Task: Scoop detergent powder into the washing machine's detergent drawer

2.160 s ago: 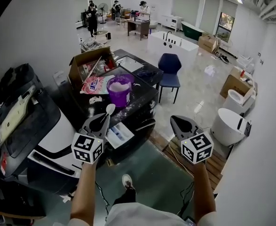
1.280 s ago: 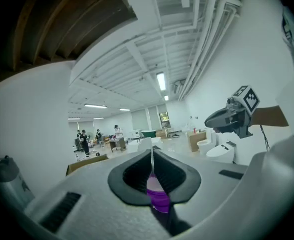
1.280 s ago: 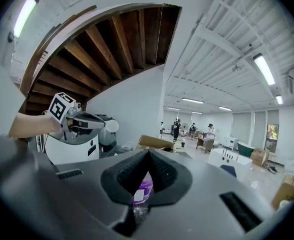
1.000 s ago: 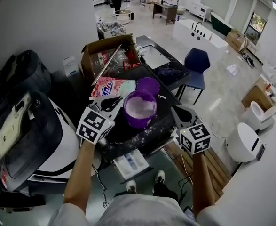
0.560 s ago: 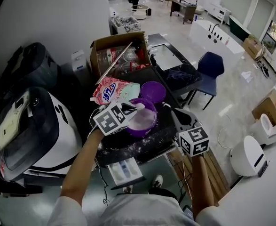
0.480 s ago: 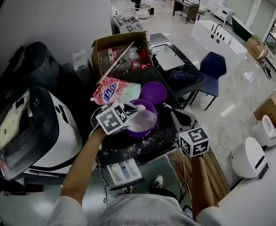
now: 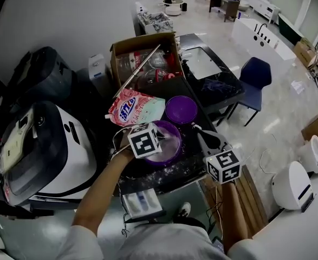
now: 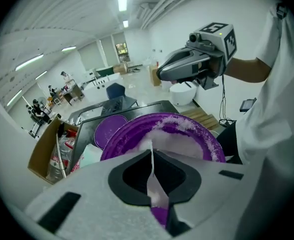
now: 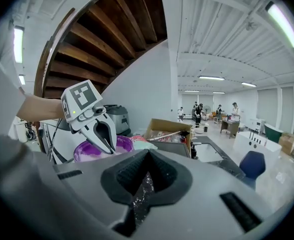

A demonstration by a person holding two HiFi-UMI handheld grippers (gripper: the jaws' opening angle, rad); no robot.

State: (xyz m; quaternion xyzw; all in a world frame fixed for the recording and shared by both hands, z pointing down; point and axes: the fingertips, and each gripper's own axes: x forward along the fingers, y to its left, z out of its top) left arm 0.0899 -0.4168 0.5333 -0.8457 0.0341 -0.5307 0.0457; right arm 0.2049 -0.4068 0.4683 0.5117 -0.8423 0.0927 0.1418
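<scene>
A purple bucket [image 7: 169, 151] of white detergent powder [image 8: 179, 141] stands on the dark counter [image 7: 202, 85]. My left gripper [image 7: 161, 135] hangs over its left rim, shut on the thin white handle of a scoop [image 8: 152, 170]; the scoop's bowl is hidden. In the right gripper view the left gripper [image 9: 108, 148] points down into the bucket [image 9: 89, 151]. My right gripper [image 7: 200, 133] is shut and holds nothing, just right of the bucket. The open detergent drawer [image 7: 140, 202] sticks out below the counter's front edge, beside the washing machine [image 7: 45, 145].
The bucket's purple lid [image 7: 181, 109] and a pink detergent bag [image 7: 134, 107] lie behind the bucket. A cardboard box [image 7: 145, 56] of clutter stands farther back. Spilled powder dusts the counter. A blue chair [image 7: 255, 72] stands to the right.
My left gripper has swung right with the scoop, from the bucket's left side to over it, and tipped down into it. The right gripper has stayed beside the bucket.
</scene>
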